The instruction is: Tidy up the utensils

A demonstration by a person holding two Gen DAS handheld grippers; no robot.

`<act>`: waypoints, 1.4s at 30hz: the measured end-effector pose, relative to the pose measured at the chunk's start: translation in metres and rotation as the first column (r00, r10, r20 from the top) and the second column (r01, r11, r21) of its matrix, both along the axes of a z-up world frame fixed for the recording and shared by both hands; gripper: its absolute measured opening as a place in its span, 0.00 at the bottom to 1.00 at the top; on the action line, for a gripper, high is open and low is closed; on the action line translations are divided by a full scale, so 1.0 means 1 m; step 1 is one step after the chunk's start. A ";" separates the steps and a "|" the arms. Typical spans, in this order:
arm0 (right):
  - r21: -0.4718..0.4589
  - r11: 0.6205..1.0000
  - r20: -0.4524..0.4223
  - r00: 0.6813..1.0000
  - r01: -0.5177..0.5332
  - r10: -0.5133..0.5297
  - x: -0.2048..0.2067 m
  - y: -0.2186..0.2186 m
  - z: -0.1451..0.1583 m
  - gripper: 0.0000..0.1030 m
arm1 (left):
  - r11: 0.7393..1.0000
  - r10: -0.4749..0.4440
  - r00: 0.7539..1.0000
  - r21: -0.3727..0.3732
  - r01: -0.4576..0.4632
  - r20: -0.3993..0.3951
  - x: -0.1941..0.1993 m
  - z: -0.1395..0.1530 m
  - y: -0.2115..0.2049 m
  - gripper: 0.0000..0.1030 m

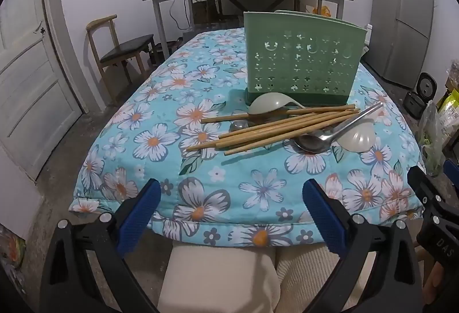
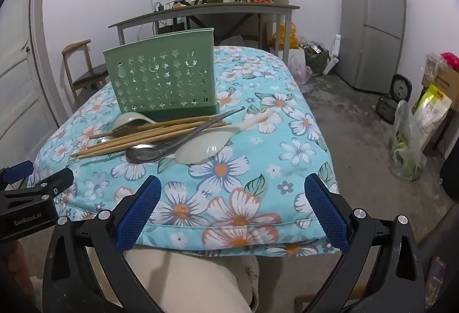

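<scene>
Where lettering can be read, "GenRobot.AI" is printed in white on the black body of the left gripper as it is seen from the right wrist, and "DAS" is made out on the black body at the right edge of the left wrist view. The jaws of the left gripper are spread wide with nothing between them, and those of the right gripper are spread wide and empty too. The utensils are piled on the flowered cloth, just in front of the upright green holder: wooden chopsticks are laid across a steel spoon and two pale plastic spoons. A yellow bag by the floor, with print too small to read, is shown in full only from the right wrist, while more of the white door is shown from the left wrist. A grey fridge and a cluttered side table are seen in both.
</scene>
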State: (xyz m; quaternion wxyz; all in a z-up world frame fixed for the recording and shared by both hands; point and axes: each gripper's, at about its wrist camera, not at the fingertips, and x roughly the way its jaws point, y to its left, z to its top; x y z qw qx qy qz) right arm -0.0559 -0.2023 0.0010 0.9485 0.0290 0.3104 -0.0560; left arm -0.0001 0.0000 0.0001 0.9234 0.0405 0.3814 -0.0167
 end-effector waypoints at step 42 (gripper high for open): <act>0.003 1.000 -0.021 1.000 0.000 0.000 0.000 -0.002 -0.004 0.93 | 1.000 0.014 1.000 -0.014 -0.014 -0.014 0.000 -0.002 0.000 0.94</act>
